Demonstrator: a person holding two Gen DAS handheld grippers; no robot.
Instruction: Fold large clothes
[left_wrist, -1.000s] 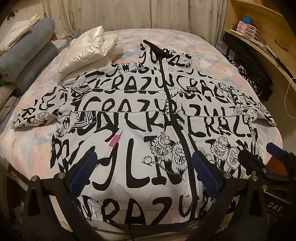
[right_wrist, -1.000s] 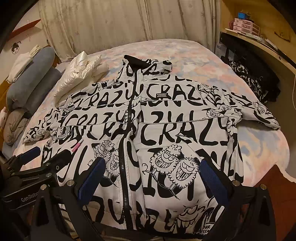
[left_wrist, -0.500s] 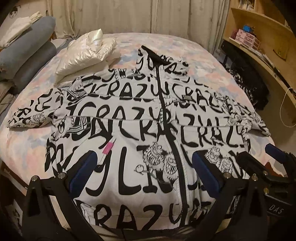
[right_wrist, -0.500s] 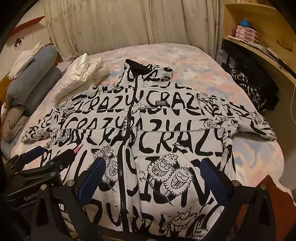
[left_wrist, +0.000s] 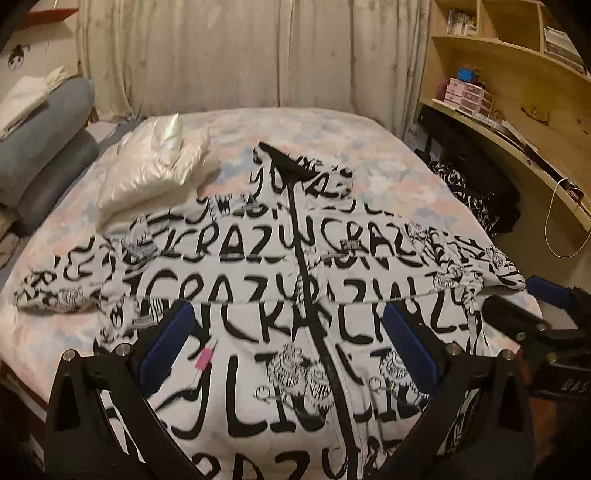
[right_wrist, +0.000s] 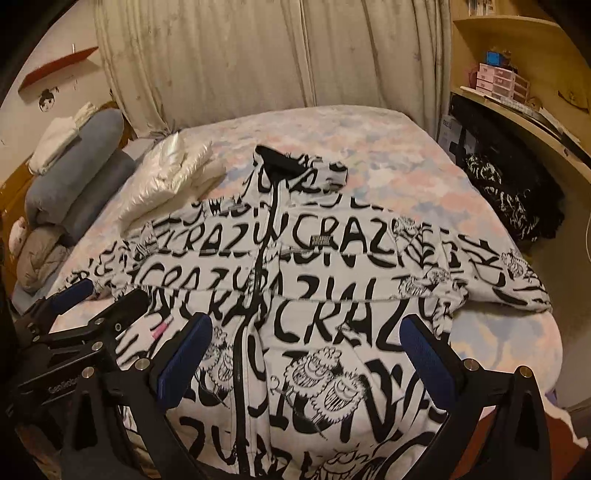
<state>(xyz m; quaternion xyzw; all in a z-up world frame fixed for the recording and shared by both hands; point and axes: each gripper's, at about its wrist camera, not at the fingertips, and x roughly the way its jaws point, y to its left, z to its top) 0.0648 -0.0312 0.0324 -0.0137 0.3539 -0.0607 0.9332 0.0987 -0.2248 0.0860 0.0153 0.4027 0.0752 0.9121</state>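
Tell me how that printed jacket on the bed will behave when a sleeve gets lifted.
The jacket looks padded and quilted, so it will probably drape and sag rather than hold shape. Its puffy sleeve likely springs back a little after folding. The fabric looks smooth, so it may slide on the bed and slip between the fingers.

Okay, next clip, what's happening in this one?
A person holds a hand-held gripper in each hand over a black-and-white printed jacket spread flat, zipped, sleeves out, on a bed. The left hand-held gripper and right hand-held gripper are both open above the jacket's lower half, gripping nothing. No fold is made yet. A folded white garment lies near the collar.
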